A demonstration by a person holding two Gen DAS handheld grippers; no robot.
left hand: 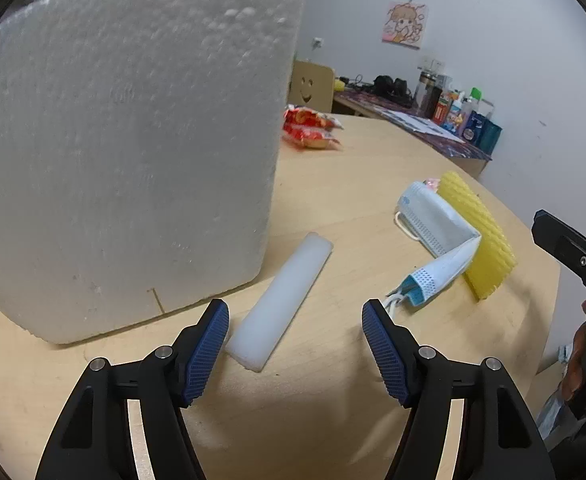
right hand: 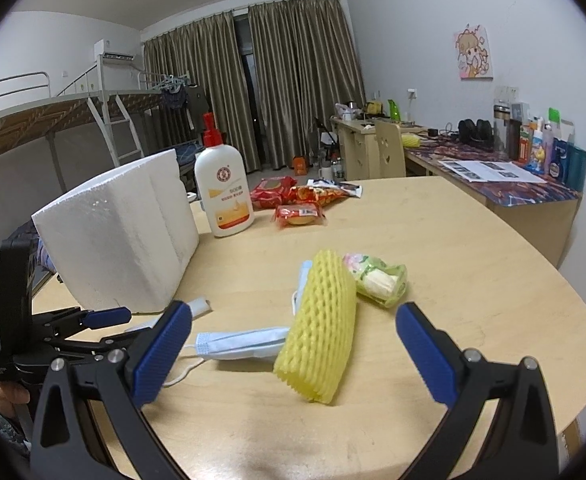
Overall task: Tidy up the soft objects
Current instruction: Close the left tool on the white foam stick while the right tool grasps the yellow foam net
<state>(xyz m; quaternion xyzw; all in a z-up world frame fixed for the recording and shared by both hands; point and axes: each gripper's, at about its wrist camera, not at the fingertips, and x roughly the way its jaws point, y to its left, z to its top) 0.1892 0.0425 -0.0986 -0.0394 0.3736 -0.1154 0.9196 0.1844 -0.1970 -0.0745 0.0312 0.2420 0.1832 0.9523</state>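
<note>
My left gripper (left hand: 295, 312) is open low over the wooden table (left hand: 333, 184), and a white foam strip (left hand: 281, 300) lies flat between its jaws, closer to the left pad, with neither pad pressing on it. A big white styrofoam block (left hand: 125, 152) stands just left of the strip. Further right lie light blue face masks (left hand: 433, 220) against a yellow foam net sleeve (left hand: 477, 236). My right gripper (right hand: 293, 312) is open and straddles the yellow foam net sleeve (right hand: 321, 320) without touching it. The face masks (right hand: 241, 344) stick out to its left.
A green wrapped packet (right hand: 381, 280) lies behind the net. A lotion bottle (right hand: 223, 188) and red snack packets (right hand: 293, 200) stand at the far side. The styrofoam block (right hand: 121, 240) fills the left. A cluttered desk (right hand: 493, 184) runs along the right wall.
</note>
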